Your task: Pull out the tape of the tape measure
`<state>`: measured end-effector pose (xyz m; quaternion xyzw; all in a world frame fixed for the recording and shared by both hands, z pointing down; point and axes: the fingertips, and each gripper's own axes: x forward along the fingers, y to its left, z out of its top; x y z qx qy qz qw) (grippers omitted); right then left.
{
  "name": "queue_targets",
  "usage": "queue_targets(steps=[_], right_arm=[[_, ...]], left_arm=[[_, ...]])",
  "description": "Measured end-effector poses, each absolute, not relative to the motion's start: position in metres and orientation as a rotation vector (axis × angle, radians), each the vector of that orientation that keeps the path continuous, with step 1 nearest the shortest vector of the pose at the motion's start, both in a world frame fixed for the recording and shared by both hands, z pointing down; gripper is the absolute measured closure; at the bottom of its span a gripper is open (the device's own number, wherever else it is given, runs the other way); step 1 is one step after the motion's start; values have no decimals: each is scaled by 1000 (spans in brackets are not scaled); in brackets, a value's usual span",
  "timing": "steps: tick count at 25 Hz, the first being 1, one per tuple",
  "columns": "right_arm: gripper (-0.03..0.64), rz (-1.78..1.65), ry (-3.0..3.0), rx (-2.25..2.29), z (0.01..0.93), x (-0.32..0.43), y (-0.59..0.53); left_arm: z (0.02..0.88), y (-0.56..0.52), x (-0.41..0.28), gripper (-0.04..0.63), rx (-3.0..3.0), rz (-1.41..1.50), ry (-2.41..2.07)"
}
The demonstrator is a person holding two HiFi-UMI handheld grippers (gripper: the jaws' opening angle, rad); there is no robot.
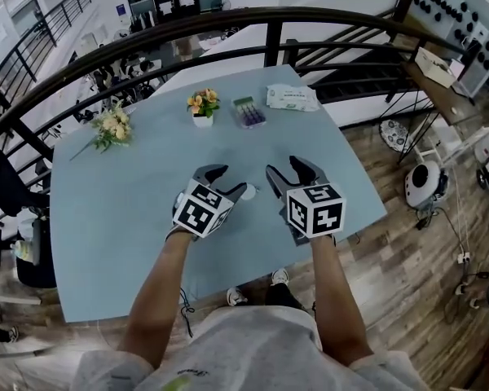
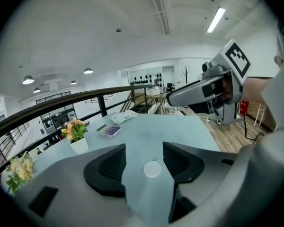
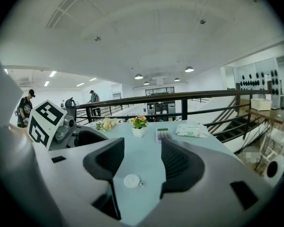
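Note:
The tape measure (image 1: 249,191) is a small white round disc lying flat on the pale blue table (image 1: 114,210), between my two grippers. In the left gripper view the tape measure (image 2: 152,169) lies on the table just past the gap of the left gripper (image 2: 143,148), untouched. My left gripper (image 1: 226,180) stands open with nothing in it. The right gripper (image 1: 291,169) is open too and holds nothing. In the right gripper view the tape measure (image 3: 131,180) sits low between the right gripper's (image 3: 142,143) fingers, with a small tab at its right side.
At the table's far side stand a small white pot of orange flowers (image 1: 202,107), a tray of purple items (image 1: 248,112) and a packet of wipes (image 1: 292,97). A loose bouquet (image 1: 110,127) lies at the left. A dark railing (image 1: 269,19) curves behind the table.

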<state>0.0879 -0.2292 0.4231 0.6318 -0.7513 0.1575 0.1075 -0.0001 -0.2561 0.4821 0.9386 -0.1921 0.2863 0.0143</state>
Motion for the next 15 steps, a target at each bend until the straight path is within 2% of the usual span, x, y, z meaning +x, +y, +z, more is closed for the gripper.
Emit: queue_targets(steps=[15], right_arm=[[388,510,-2200,1806,446,98,-231]], left_arm=[[544,-246,29,334,2886,1099,-351]])
